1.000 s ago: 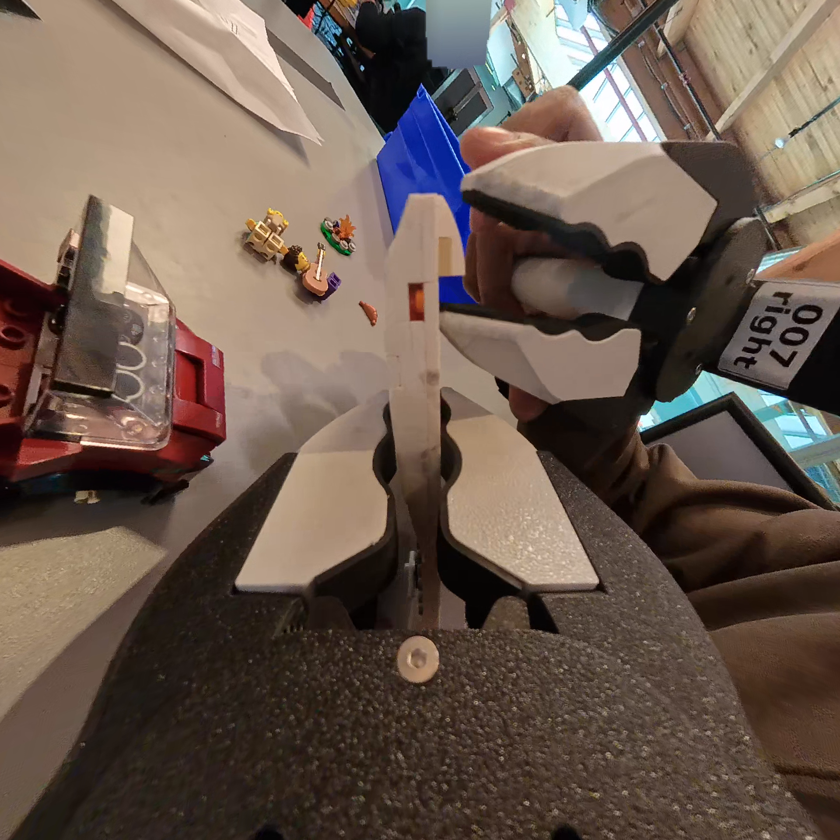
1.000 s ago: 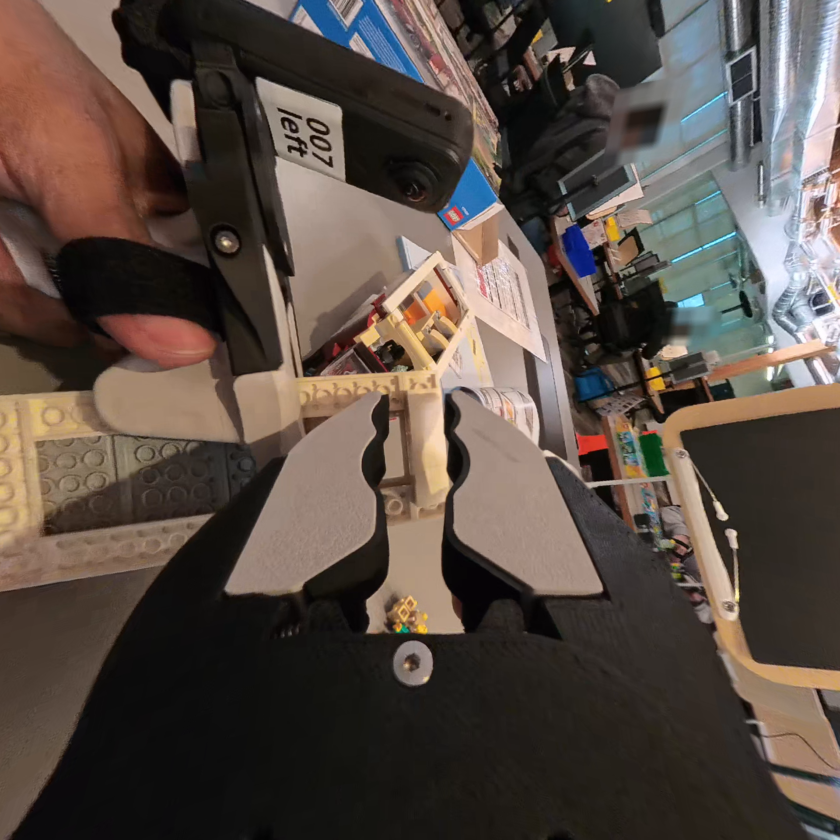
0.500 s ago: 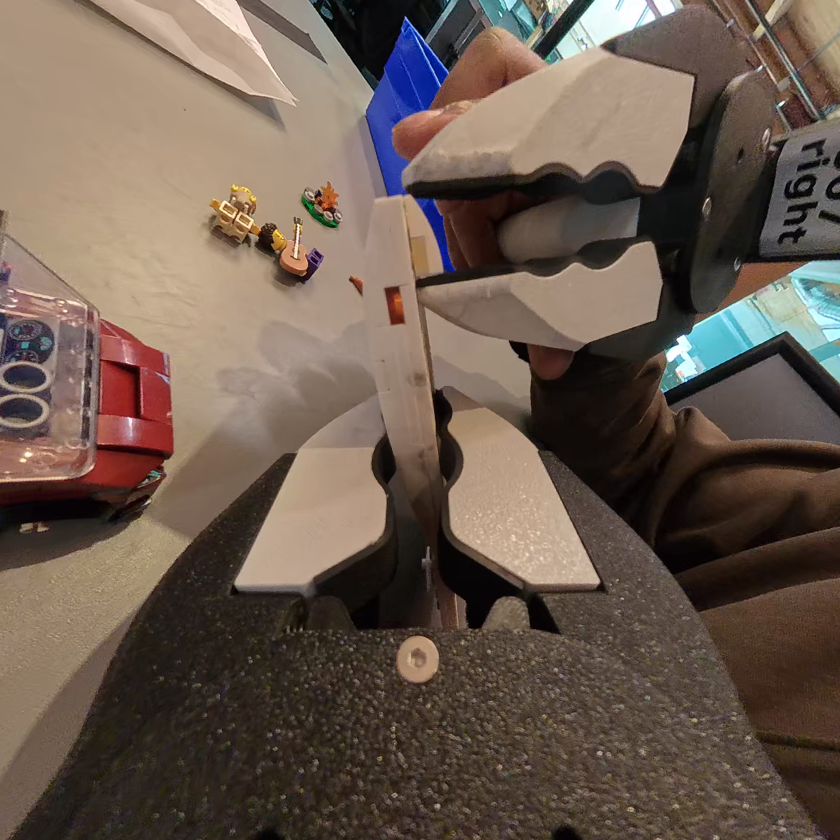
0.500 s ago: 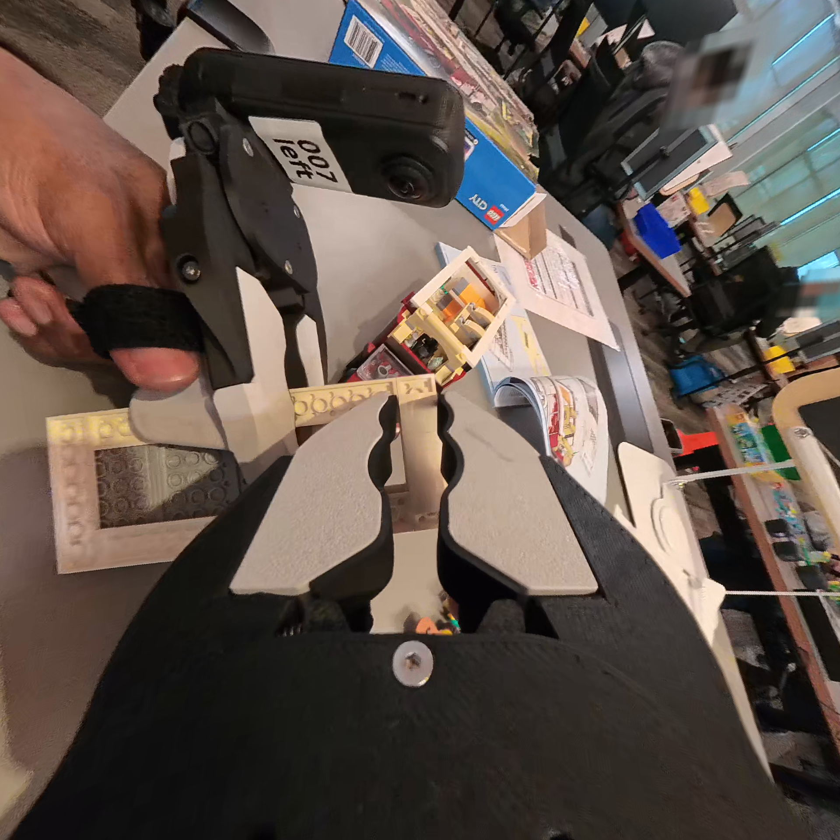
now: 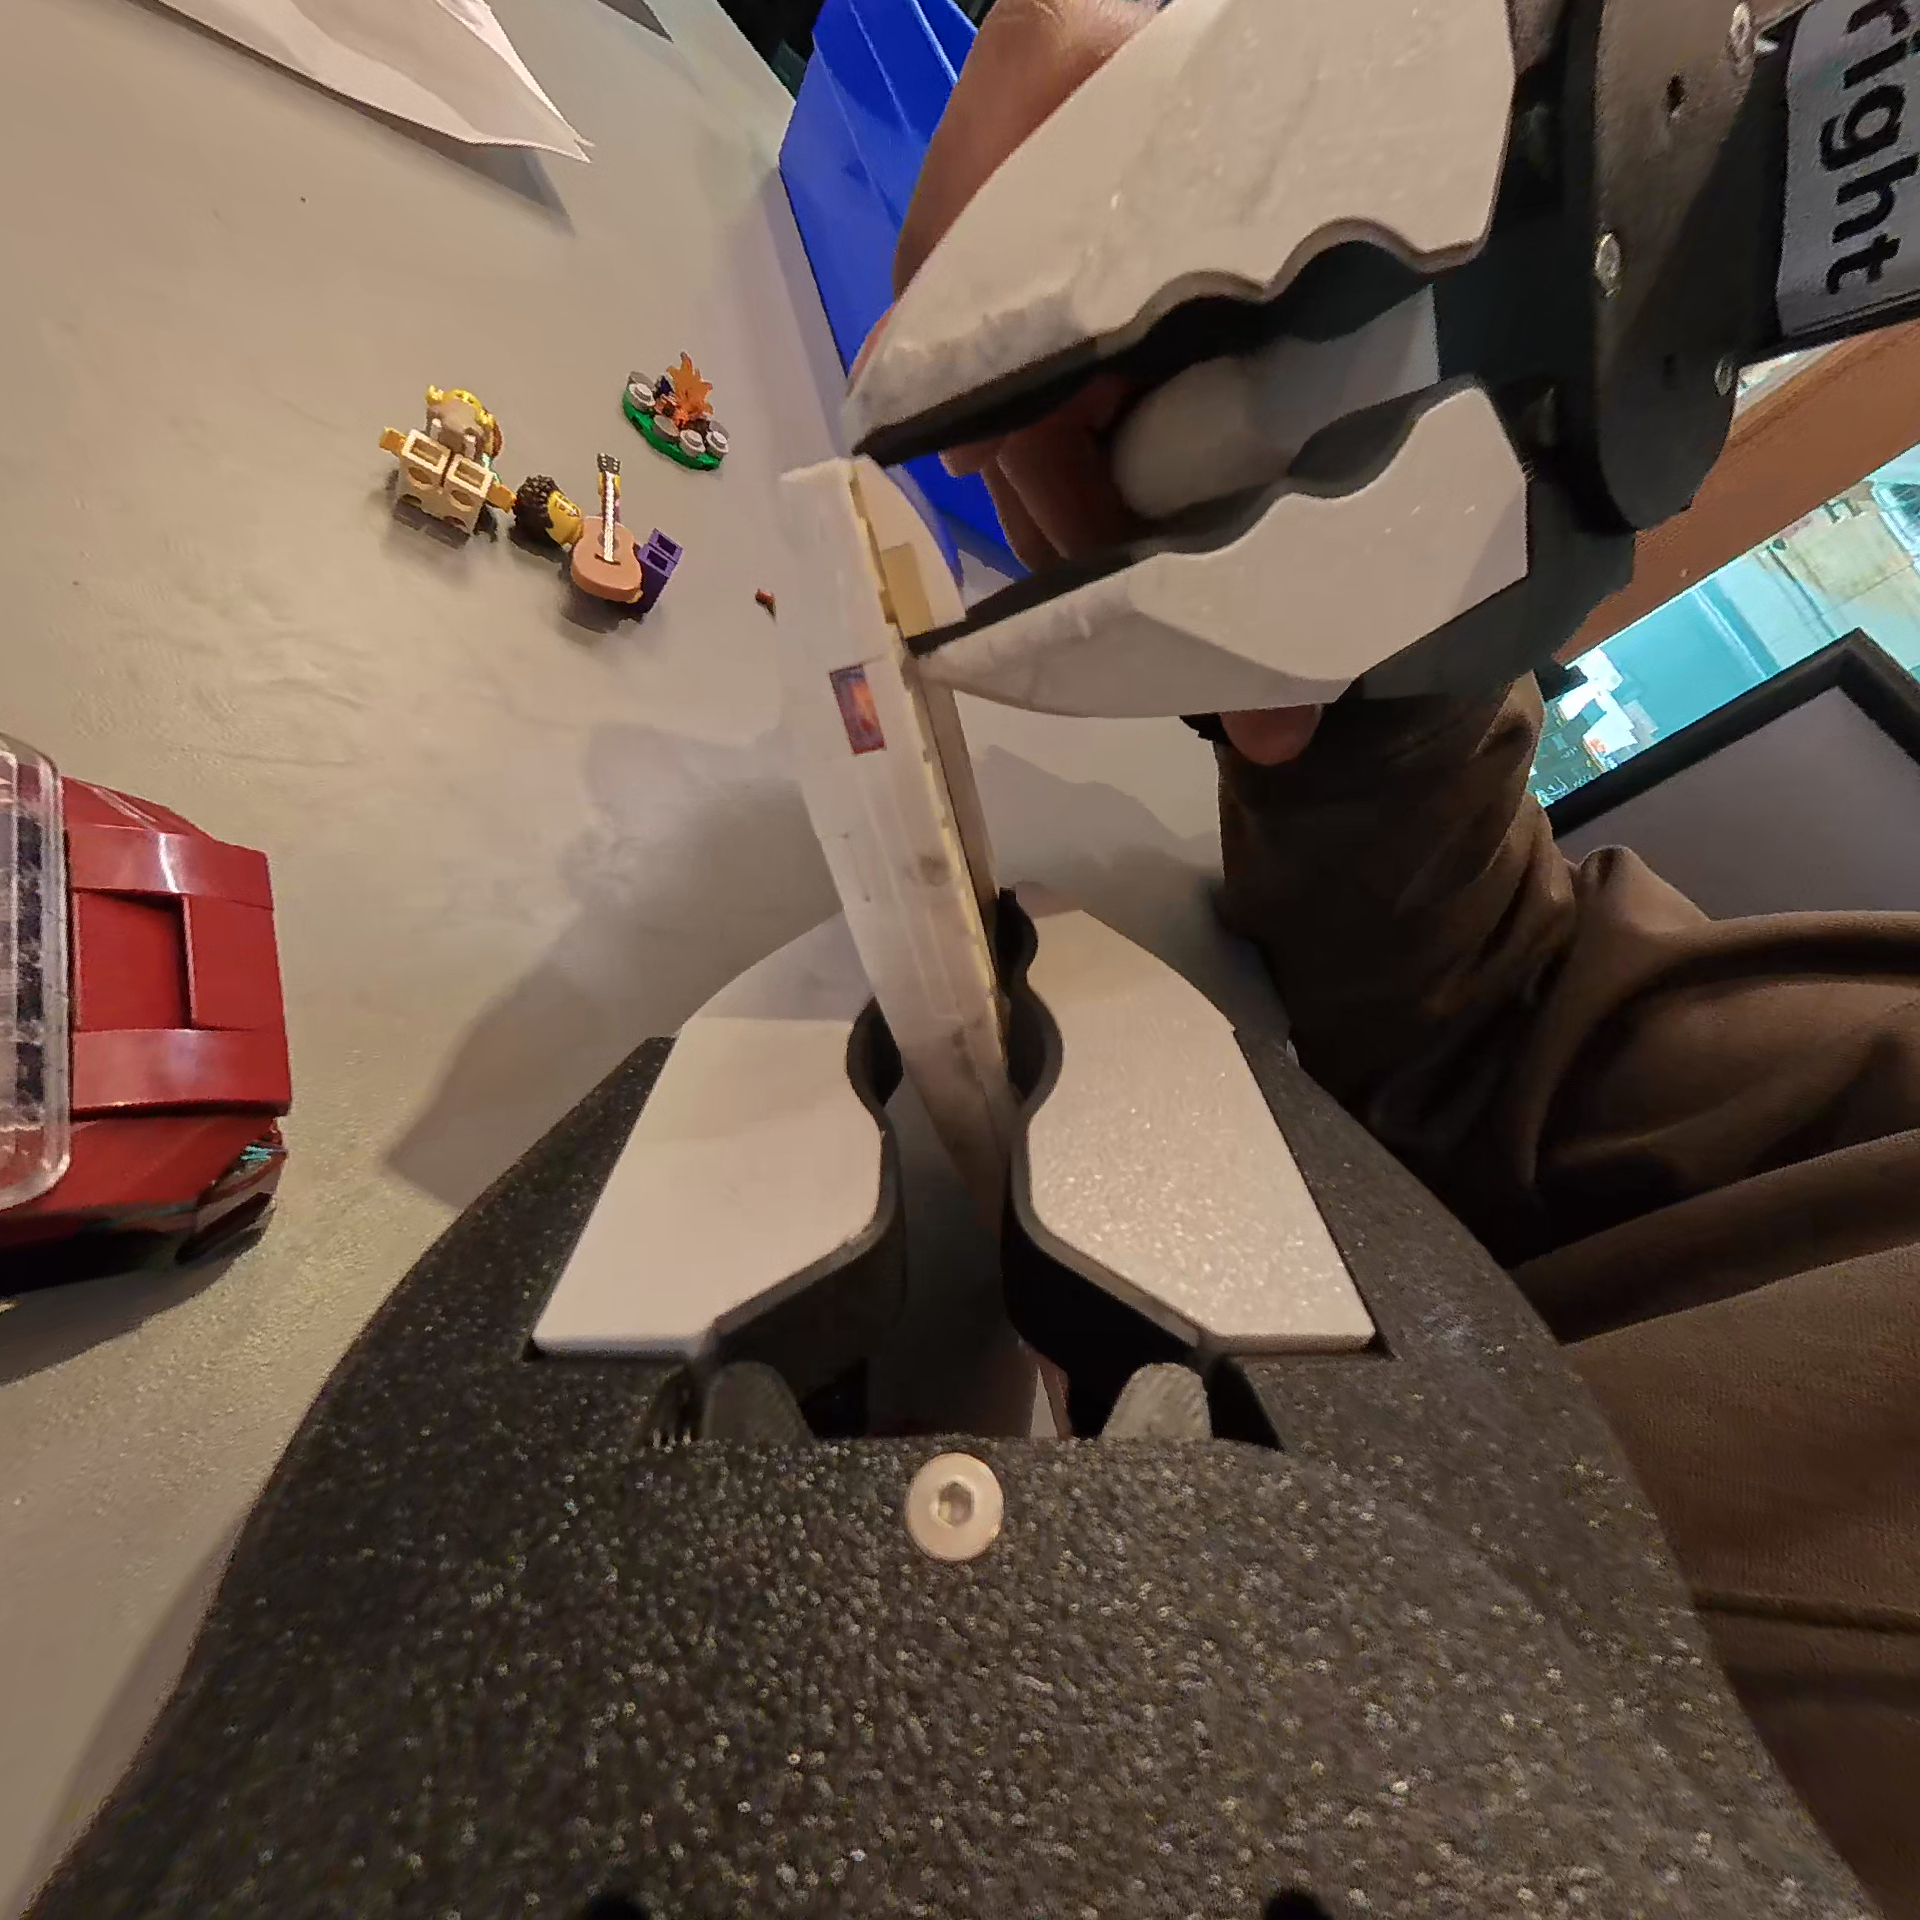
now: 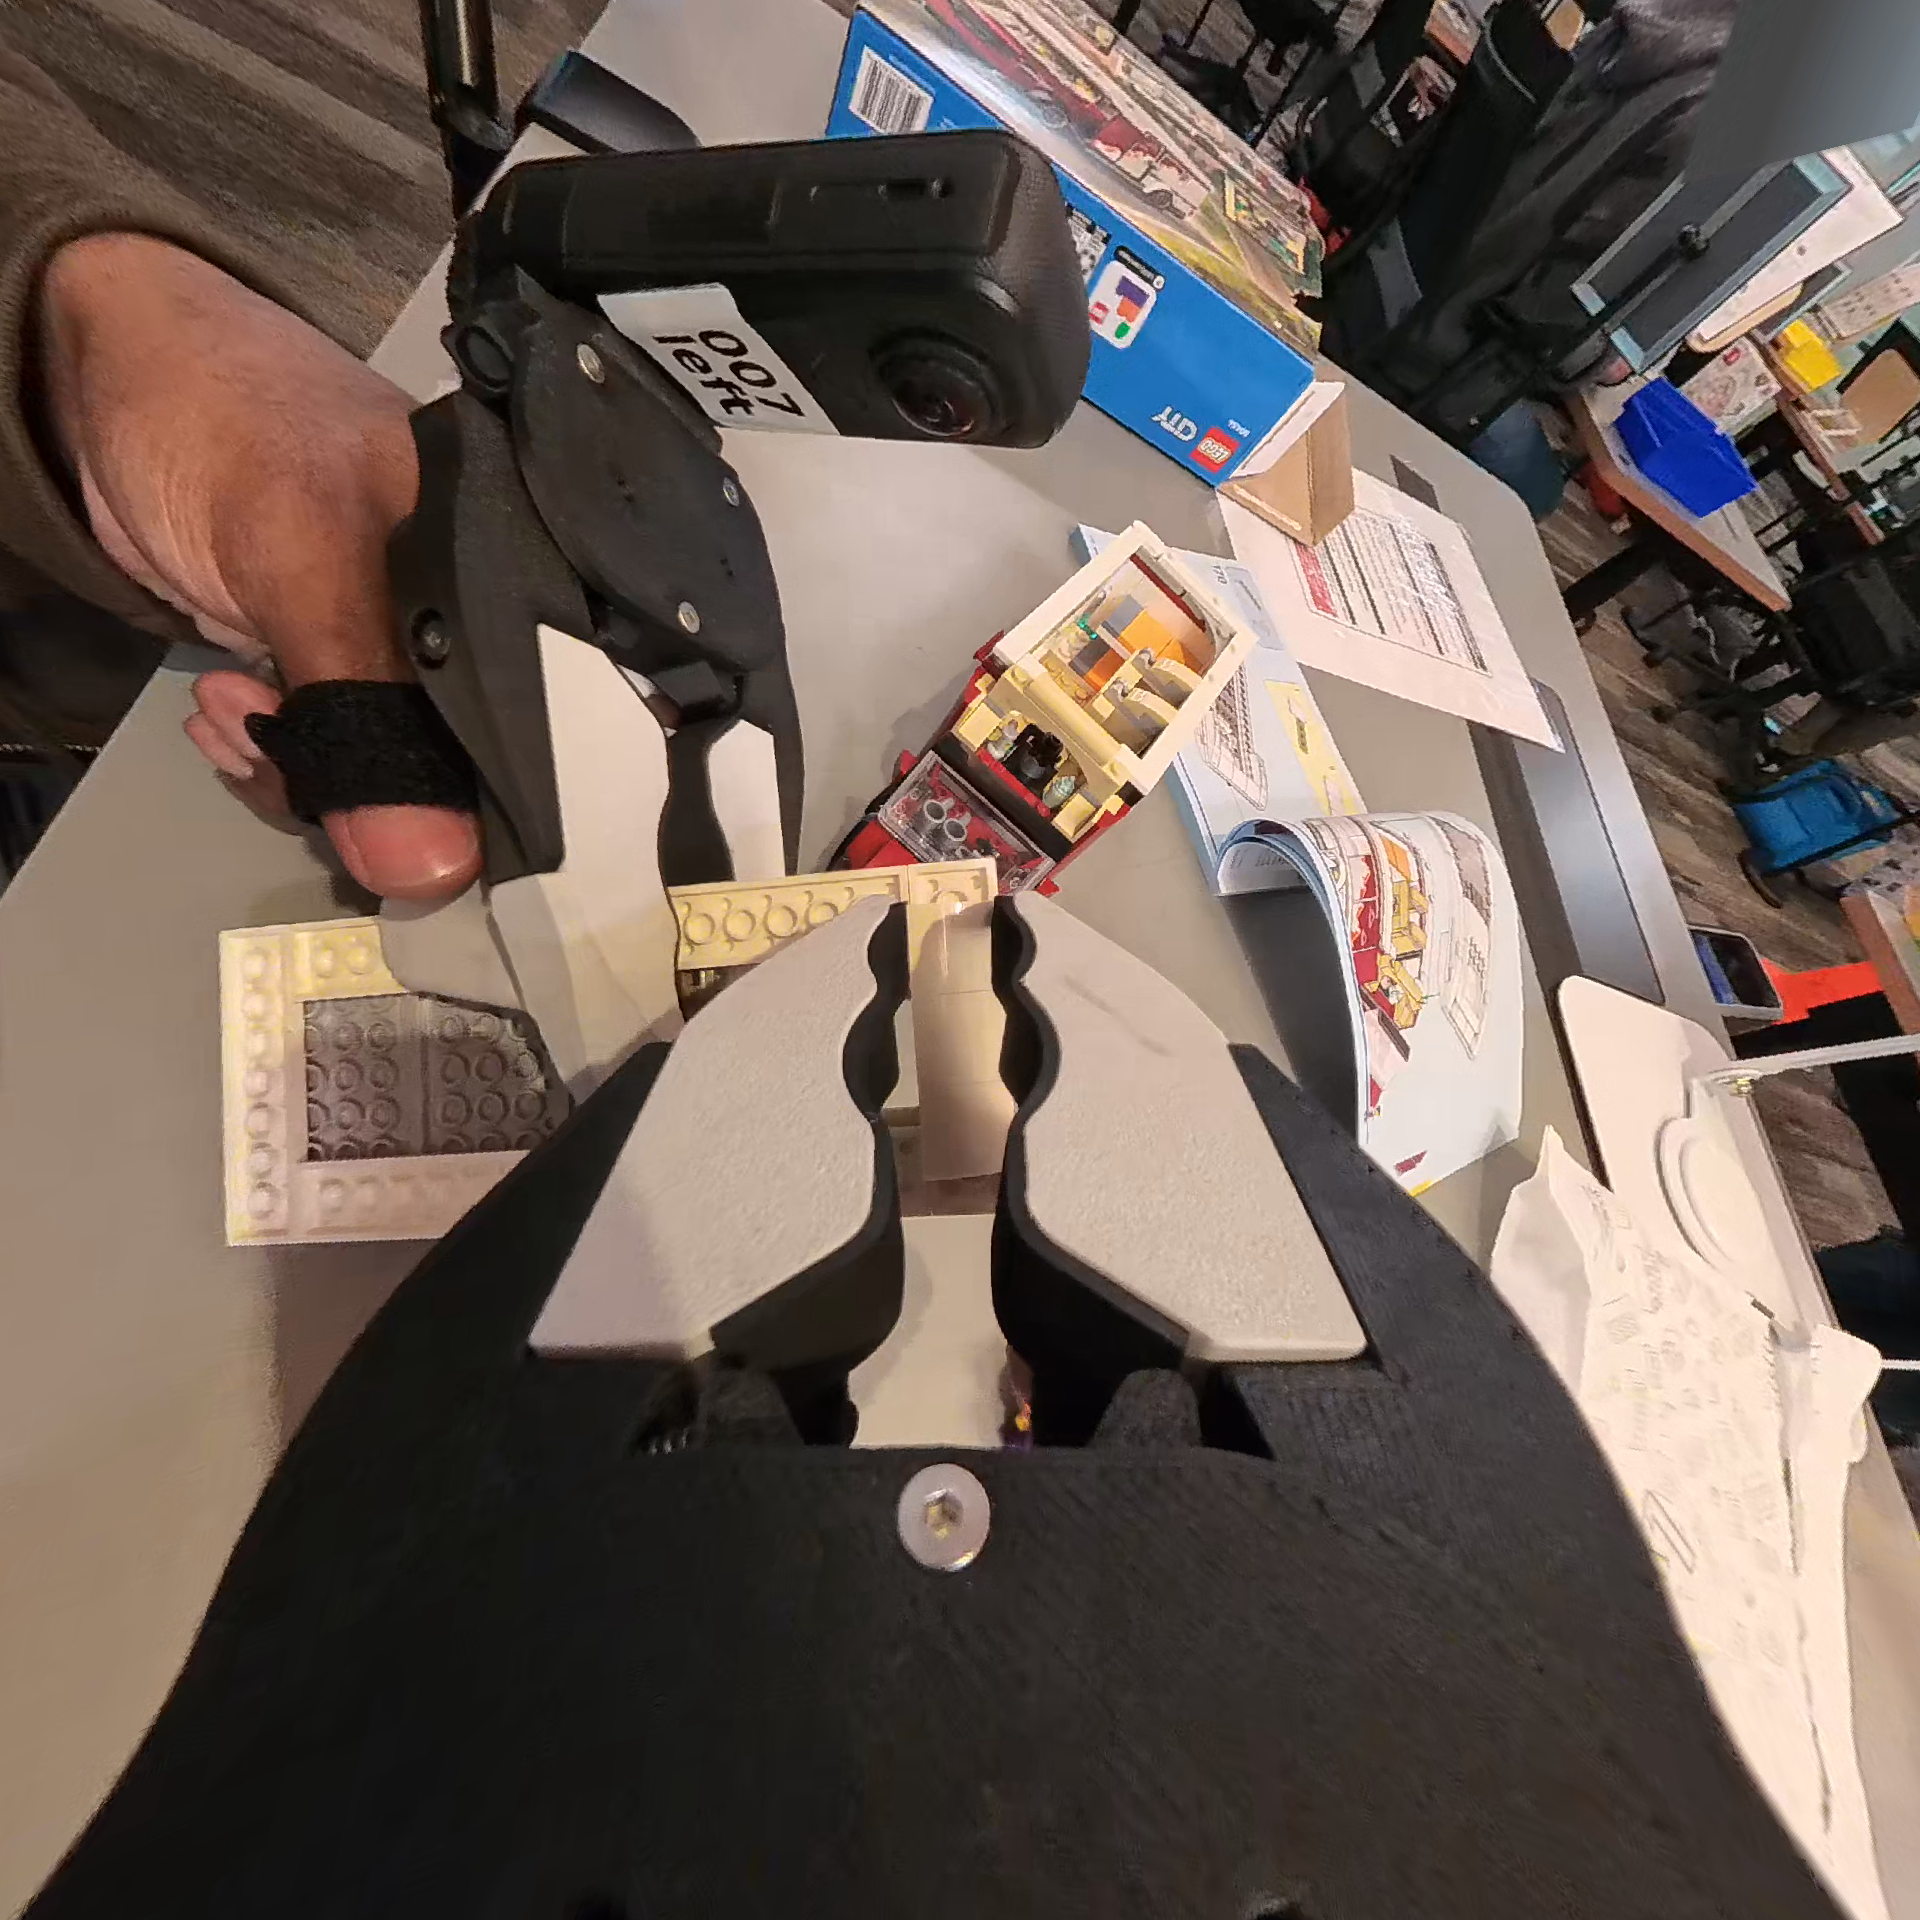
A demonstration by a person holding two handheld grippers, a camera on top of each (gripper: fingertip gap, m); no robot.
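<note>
A flat cream and white brick-built panel (image 5: 894, 831) with a dark grey studded middle (image 6: 416, 1081) hangs over the grey table (image 5: 312, 675), gripped at two places. My left gripper (image 5: 951, 997) is shut on its long edge, seen edge-on in the left wrist view. It also shows in the right wrist view (image 6: 613, 925), clamped over the panel's upper rim. My right gripper (image 6: 945, 925) is shut on the tan bar at the panel's end. The left wrist view shows this gripper (image 5: 904, 551) with its fingertips pinching that end.
A red brick vehicle with an open cream cabin (image 6: 1039, 748) lies beyond the panel and at the left (image 5: 156, 1039). Small figures, a guitar (image 5: 540, 499) and a campfire piece (image 5: 675, 410) lie on the table. Also near: a blue bin (image 5: 862, 156), a blue box (image 6: 1143, 260), an open booklet (image 6: 1403, 935), paper sheets (image 6: 1392, 613). The tips of one gripper are about 7 centimeters away from the tips of the other.
My right gripper's pads have closed in on the tan end of the panel. Both grippers have swung with the panel, which now tilts more in the left wrist view. The left grasp has not changed.
</note>
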